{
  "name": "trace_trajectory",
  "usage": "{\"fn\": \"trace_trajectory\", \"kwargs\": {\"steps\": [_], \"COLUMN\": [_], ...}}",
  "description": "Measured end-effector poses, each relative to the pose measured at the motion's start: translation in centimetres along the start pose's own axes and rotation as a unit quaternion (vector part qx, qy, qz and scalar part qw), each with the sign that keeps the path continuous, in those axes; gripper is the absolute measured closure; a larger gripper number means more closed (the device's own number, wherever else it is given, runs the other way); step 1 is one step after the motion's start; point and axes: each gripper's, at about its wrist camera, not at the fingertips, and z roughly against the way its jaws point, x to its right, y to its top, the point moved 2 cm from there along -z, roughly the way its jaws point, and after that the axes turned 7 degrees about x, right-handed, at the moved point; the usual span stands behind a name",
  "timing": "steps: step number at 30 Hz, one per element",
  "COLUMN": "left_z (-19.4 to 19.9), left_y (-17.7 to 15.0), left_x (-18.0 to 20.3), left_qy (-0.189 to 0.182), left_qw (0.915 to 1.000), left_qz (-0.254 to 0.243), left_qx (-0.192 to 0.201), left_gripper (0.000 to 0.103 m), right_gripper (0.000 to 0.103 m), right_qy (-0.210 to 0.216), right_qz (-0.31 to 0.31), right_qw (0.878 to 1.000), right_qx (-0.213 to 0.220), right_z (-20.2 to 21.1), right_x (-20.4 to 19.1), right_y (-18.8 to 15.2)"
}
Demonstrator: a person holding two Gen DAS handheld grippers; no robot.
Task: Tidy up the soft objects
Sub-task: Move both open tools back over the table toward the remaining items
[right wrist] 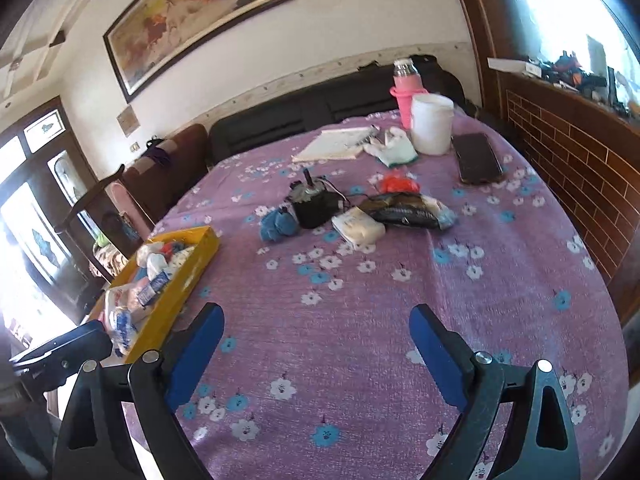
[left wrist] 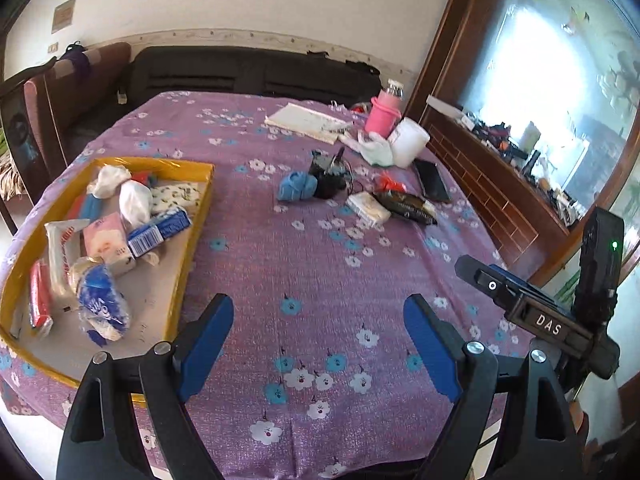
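A yellow tray on the left of the purple flowered table holds several soft items: white cloth bundles, tissue packs, a blue-and-white packet. Loose on the cloth lie a blue cloth ball, a white tissue pack, a dark wrapped packet, a red piece and a white-green cloth. My left gripper hangs open over bare cloth near the front edge, just right of the tray. My right gripper is open too, empty, with the tray to its left and the blue ball ahead.
A black motor-like device with wires, a phone, a white roll, a pink bottle and a notebook sit at the far side. A dark sofa runs behind the table. A brick-faced ledge stands on the right.
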Motion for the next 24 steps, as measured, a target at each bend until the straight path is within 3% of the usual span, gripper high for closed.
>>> {"fn": "trace_trajectory", "kwargs": {"steps": [10,24], "left_z": [-3.4,-13.8], "left_y": [-1.0,-2.9], "left_x": [-0.4,0.3], "left_qy": [0.009,0.054], "left_qw": [0.9992,0.9907], "left_qz": [-0.005,-0.062], "left_qx": [-0.039,-0.108], "left_gripper": [0.017,0.017], "right_gripper": [0.007,0.007], "right_qy": [-0.034,-0.085], "right_qz": [-0.022,-0.031], "right_qw": [0.998,0.992], "right_qx": [-0.039,-0.085], "right_z": [-3.9,-10.5], "right_x": [3.3,6.6], "right_y": [0.4,0.4]}}
